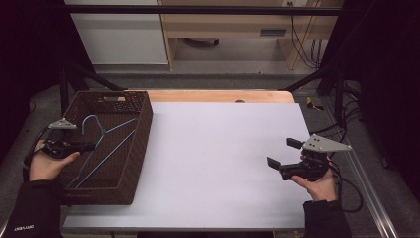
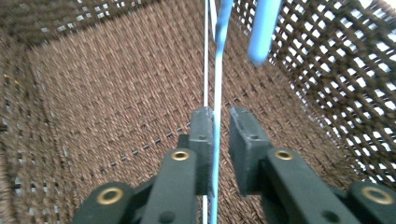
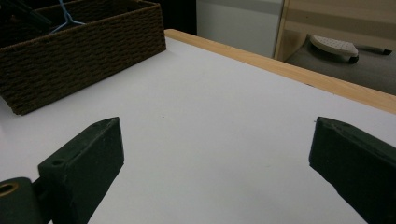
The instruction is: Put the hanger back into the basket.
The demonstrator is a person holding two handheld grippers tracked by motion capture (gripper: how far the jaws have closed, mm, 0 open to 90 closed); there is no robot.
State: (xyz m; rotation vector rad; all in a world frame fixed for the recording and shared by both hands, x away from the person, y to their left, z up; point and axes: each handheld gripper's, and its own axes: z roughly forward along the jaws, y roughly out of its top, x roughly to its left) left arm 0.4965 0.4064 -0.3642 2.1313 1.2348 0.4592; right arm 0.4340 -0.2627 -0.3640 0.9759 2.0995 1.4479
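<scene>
**Desk:** What are you looking at, biggest thing first?

**Me:** I'm looking at the table (image 1: pixel 223 163): a flat, matte white top with a pale wooden strip along its far edge. On its left end I'm seeing the basket (image 1: pixel 141 144), a rectangular box of dark brown woven wicker with an open lattice in its walls and a tight weave on the floor. Lying inside it is the hanger (image 1: pixel 106 144), thin light-blue wire bent into a triangle with a hook toward the far end.

**Desk:** And your left hand?

**Me:** I'm holding the left gripper (image 2: pixel 222 135) over the basket's near left part, my palm cupping it from below, the jaws pointing along the basket floor. The jaws are standing slightly apart with one blue wire of the hanger running between them. It is lying close against one pad, and the other pad is standing clear of it, so nothing is being pinched.

**Desk:** The right?

**Me:** I'm keeping the right gripper (image 1: pixel 282 153) low over the table's right side, well apart from the basket, hand under it, jaws spread wide around bare white surface and pointing toward the basket.
</scene>
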